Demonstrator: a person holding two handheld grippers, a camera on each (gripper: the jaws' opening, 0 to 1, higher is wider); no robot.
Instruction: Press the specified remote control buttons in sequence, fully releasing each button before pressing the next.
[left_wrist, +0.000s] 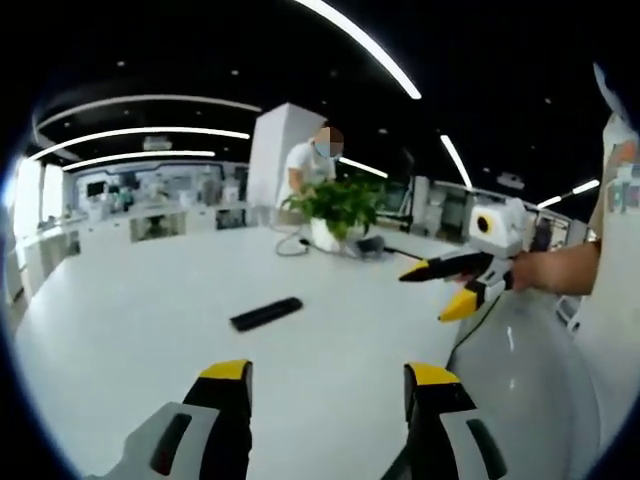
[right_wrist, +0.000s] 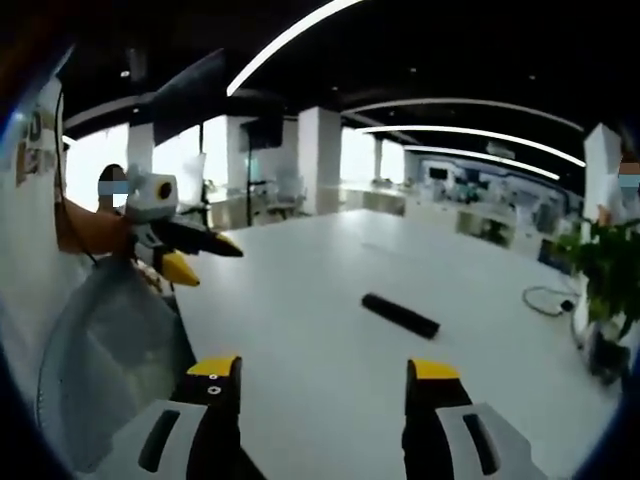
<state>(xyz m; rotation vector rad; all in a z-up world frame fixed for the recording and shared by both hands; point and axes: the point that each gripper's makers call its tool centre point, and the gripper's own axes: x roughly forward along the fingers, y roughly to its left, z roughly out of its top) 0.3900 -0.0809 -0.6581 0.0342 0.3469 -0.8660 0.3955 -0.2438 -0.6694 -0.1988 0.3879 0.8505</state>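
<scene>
Lying ahead of both parted jaws: remote (left_wrist: 266, 313) (right_wrist: 400, 315), untouched.

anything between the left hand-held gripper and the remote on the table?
Nothing. In the left gripper view, bare white table runs from the open left hand-held gripper up to the black remote. The right gripper view also shows the remote lying alone.
</scene>
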